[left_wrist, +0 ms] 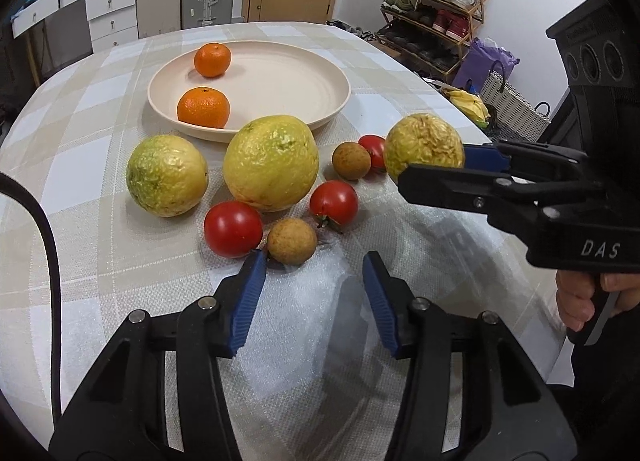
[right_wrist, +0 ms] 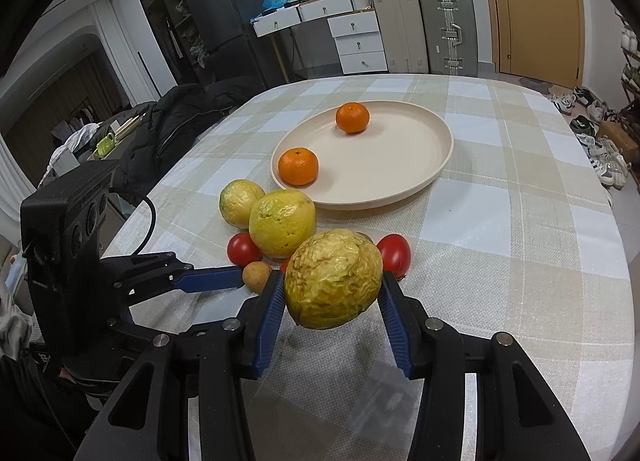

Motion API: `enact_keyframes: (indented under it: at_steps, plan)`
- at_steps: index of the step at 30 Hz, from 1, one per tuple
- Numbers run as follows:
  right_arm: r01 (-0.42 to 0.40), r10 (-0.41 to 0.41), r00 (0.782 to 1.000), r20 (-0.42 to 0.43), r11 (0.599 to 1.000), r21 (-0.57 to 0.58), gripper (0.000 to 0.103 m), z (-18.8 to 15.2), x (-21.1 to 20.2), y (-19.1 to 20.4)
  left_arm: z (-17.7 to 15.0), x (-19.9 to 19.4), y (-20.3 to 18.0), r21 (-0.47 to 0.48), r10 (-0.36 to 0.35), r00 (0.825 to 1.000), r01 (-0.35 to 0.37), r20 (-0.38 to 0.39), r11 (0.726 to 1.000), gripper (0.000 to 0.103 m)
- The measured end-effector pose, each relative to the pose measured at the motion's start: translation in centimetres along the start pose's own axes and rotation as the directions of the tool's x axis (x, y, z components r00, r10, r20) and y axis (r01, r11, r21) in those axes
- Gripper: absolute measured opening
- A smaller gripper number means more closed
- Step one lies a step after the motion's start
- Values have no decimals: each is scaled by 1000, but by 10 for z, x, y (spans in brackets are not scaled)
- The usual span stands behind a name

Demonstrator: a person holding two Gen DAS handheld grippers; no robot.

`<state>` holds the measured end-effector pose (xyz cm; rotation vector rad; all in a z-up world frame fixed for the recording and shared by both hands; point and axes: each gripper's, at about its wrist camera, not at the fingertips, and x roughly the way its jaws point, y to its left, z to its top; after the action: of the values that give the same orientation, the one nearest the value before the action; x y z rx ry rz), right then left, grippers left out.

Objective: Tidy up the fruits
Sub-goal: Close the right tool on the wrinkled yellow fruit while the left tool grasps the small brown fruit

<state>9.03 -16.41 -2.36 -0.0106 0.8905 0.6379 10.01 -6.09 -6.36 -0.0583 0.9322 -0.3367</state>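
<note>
My right gripper is shut on a wrinkled yellow fruit and holds it above the tablecloth; it also shows in the left wrist view. My left gripper is open and empty, its left fingertip next to a small brown fruit. A cream plate holds two oranges. Two yellow fruits, three tomatoes and another brown fruit lie in front of the plate.
The round table has a checked cloth. A shoe rack and bags stand beyond its right edge. A dark coat on a chair sits at the left edge in the right wrist view.
</note>
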Motion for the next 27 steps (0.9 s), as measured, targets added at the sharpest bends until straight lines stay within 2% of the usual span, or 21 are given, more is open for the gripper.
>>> enact_keyframes:
  at_steps: [4,8,18,27]
  plan:
    - [-1,1,1000,3,1000,0,48,0,-1,-1,3,4,-1,3,36,999,-36,9,999,38]
    - [-3,3,1000,4,1000,4,48,0,-2,-2,5,5,1,-3,58,998,-58,14,998,25]
    - [-10,10,1000,6,1000,5,48,1,-3,-2,-3,2,-1,18,42,999,-43,22,999,23]
    - [-9,9,1000,10,1000,10,48,1,-6,-3,-10,-4,-10,71,33,999,-33,-4,997,23]
